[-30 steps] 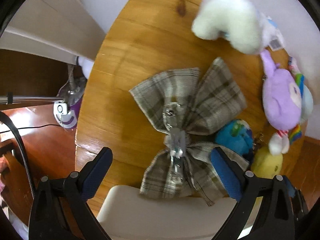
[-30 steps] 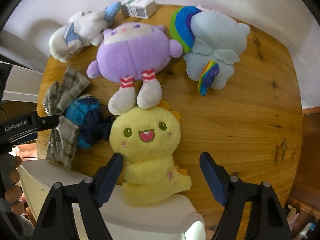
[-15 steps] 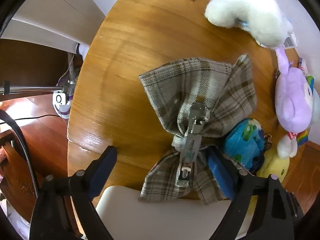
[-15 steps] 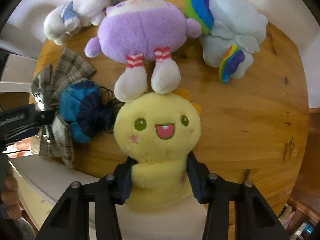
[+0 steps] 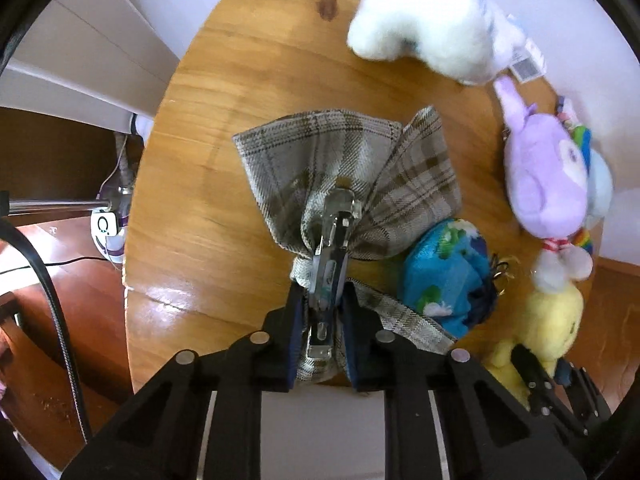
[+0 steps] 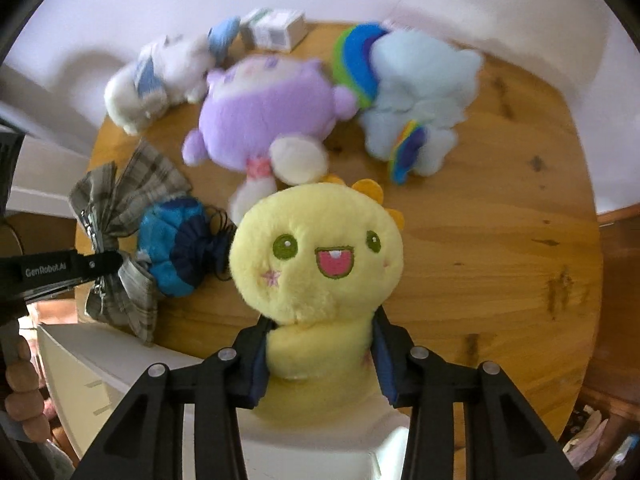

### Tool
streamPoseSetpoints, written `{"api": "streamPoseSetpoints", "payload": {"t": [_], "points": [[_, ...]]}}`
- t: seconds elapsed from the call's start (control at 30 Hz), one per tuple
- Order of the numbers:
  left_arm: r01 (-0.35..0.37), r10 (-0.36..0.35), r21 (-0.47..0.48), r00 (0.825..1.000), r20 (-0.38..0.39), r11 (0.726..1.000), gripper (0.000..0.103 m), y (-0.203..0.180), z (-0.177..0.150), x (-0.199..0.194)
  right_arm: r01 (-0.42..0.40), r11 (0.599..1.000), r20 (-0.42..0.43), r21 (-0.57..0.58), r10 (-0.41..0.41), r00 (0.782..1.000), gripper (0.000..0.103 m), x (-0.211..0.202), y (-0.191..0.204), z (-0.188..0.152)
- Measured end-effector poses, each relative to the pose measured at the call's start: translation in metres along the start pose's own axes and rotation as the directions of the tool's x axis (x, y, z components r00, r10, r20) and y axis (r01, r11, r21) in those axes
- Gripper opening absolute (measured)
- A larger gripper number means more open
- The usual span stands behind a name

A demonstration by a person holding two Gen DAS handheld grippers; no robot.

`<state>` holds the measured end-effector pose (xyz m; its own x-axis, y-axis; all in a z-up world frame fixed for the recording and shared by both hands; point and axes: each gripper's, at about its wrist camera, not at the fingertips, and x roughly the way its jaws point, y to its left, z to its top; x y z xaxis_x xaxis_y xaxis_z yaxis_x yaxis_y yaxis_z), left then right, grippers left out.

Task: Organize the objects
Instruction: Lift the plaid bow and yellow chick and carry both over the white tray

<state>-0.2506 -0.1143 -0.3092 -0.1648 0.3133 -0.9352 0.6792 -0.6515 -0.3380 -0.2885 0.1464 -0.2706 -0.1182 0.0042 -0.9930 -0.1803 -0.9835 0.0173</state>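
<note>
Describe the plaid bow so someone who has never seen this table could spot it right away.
Start at the round wooden table, near edge. The plaid bow lies beside the blue drawstring pouch, pinched by the left hand-held gripper. It is the only flat woven piece, with a metal clip.

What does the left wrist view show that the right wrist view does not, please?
Only the left wrist view shows the metal clip on the plaid bow, with the left gripper shut on it. Only the right wrist view shows the yellow plush's face, the small box and the whole blue rainbow plush. Both show the bow, purple plush and wooden table.
</note>
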Motion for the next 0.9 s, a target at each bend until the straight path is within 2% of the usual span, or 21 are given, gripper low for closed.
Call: {"api": "streamPoseSetpoints", "payload": {"t": [0.2, 0.27, 0.33, 0.37, 0.5, 0.63, 0.77, 0.9], "points": [[0.019, -0.02, 0.008, 0.991, 0.134, 1.0, 0.019, -0.014, -0.014, -0.055, -0.011, 0.998, 0.098, 0.07, 0.004, 0.995, 0.043, -0.051, -0.025, -0.005], [0.025, -0.029, 0.023, 0.983, 0.179, 0.999, 0.019, -0.015, -0.023, -0.074, -0.032, 0.995, 0.135, 0.09, 0.019, 0.991, 0.042, -0.049, -0.022, -0.009], [0.035, -0.044, 0.043, 0.97, 0.238, 0.998, 0.019, -0.017, -0.038, -0.101, -0.052, 0.994, 0.183, 0.099, 0.033, 0.983, 0.042, -0.074, -0.027, -0.029], [0.04, -0.053, 0.053, 0.965, 0.258, 0.998, 0.019, 0.0, -0.042, -0.1, -0.064, 0.993, 0.208, 0.097, 0.043, 0.977, 0.042, -0.089, -0.027, -0.033], [0.054, -0.087, 0.1, 0.928, 0.361, 0.994, 0.019, 0.012, -0.071, -0.144, -0.117, 0.989, 0.287, 0.085, 0.089, 0.954, 0.043, -0.124, -0.028, -0.035], [0.049, -0.114, 0.165, 0.904, 0.411, 0.985, 0.019, 0.016, -0.107, -0.171, -0.161, 0.986, 0.331, 0.043, 0.138, 0.934, 0.043, -0.17, -0.019, -0.065], [-0.012, -0.098, 0.234, 0.886, 0.453, 0.972, 0.019, 0.011, -0.155, -0.191, -0.17, 0.985, 0.349, -0.026, 0.168, 0.922, 0.043, -0.204, -0.009, -0.1], [-0.061, -0.074, 0.279, 0.89, 0.449, 0.958, 0.019, 0.005, -0.196, -0.192, -0.188, 0.979, 0.349, -0.074, 0.202, 0.915, 0.043, -0.227, -0.003, -0.132]]}}
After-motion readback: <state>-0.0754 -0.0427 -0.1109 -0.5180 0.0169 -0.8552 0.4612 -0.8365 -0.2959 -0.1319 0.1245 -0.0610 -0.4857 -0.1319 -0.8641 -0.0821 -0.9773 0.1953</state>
